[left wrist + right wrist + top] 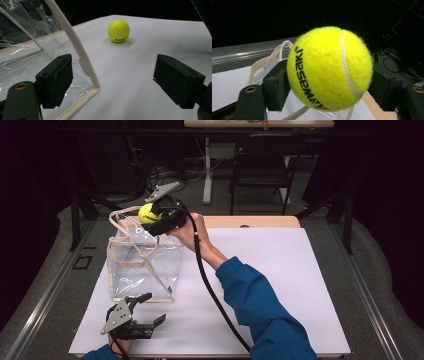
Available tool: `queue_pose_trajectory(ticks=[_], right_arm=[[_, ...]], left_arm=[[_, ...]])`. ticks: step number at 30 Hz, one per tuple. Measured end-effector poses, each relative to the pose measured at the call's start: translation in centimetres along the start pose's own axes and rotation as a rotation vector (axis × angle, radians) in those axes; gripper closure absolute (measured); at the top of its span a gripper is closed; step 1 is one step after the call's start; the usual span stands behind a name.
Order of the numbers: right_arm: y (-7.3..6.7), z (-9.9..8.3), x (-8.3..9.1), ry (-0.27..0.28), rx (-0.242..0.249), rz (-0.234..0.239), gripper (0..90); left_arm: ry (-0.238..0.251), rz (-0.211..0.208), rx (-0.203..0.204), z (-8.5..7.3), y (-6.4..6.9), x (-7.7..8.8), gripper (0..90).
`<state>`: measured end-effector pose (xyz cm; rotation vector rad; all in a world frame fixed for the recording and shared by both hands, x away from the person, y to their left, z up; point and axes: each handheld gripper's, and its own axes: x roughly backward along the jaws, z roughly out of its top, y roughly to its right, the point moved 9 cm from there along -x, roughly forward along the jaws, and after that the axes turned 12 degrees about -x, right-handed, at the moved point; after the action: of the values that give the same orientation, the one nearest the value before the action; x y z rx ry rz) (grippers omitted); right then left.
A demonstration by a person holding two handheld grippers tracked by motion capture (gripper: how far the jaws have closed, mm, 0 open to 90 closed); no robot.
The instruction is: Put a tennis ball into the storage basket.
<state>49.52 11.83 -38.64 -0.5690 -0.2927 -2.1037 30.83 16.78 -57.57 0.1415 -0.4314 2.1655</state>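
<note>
A tennis ball [148, 213], pinched between the fingers of the right gripper [159, 216], is held above the open top of a clear bag [145, 265], apparently for dropping in. The left gripper [137, 320], fingers spread and empty, rests on the white surface [280, 285] beside the bag's near corner, facing a second ball [118, 31].
</note>
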Motion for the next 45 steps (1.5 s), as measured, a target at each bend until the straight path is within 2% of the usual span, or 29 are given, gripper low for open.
queue_pose_trajectory(ticks=[23,45], right_arm=[[-1.1,0.3,-1.7,-0.054,0.033,0.006,26.0],[-2.0,-0.2,-3.1,-0.116,0.056,0.016,25.8]], left_arm=[[0.003,-0.002,-0.001,0.1,0.0,0.0,15.9],[0.005,-0.002,-0.002,0.1,0.0,0.0,15.8]])
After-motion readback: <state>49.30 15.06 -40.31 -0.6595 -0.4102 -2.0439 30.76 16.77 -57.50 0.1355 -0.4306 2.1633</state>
